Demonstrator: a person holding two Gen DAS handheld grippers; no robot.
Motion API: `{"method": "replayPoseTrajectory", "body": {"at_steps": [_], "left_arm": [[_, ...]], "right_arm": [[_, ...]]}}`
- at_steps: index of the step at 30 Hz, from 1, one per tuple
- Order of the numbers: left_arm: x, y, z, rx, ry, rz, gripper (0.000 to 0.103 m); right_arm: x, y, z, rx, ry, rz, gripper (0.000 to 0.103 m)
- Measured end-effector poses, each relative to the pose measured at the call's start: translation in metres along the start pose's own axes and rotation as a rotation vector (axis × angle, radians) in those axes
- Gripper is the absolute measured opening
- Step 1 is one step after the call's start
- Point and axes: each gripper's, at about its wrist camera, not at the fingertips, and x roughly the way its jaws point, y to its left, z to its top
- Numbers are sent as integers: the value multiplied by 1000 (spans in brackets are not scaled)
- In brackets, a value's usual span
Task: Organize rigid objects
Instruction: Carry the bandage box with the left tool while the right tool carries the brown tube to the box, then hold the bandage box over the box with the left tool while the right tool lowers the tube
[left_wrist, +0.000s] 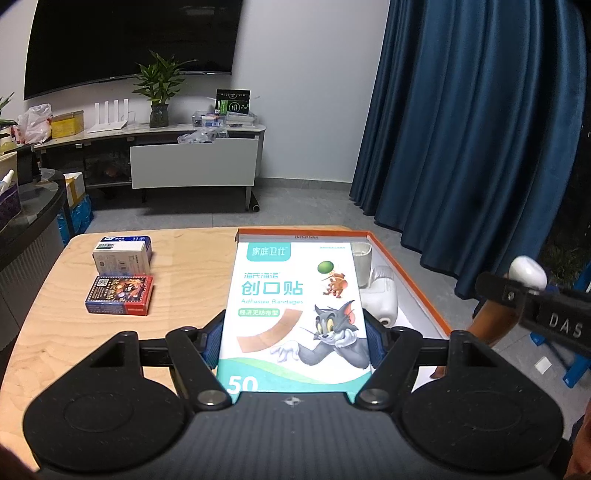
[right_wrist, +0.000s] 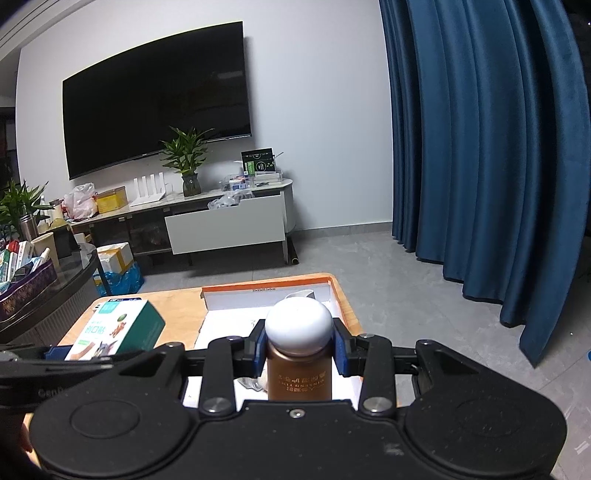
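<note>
Left wrist view: the left gripper (left_wrist: 295, 332) has its jaws clamped on the two long sides of a box of plasters (left_wrist: 295, 306), which it carries flat-faced over the near left part of the open tray (left_wrist: 413, 273) on the wooden table (left_wrist: 177, 280); a white cup (left_wrist: 361, 260) and a white bottle (left_wrist: 384, 299) lying on its side already sit in the tray; a white and blue box (left_wrist: 122, 253) and a red card box (left_wrist: 120, 295) wait on the table, well apart from the tray. The right gripper (right_wrist: 300, 352) is clenched on a brown bottle (right_wrist: 300, 373) with a round white cap, held upright above the tray's near end.

To place well, I judge each thing should go down into bare tray floor; the plasters along the left wall, clear of the lying bottle; the brown bottle lowered straight so that it stands; jaws let go only once the base rests, and one hand at a time, since the two grippers are close together.

Both grippers tilt gently downward toward the tray; the left sits to the left of the right, as the right wrist view shows.
</note>
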Motion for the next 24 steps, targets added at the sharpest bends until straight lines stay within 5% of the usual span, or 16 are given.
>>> {"method": "replayPoseTrajectory", "body": {"at_steps": [24], "left_arm": [[8, 4, -1, -31, 17, 10, 72]], "right_arm": [[21, -3, 5, -22, 55, 3, 43]]}}
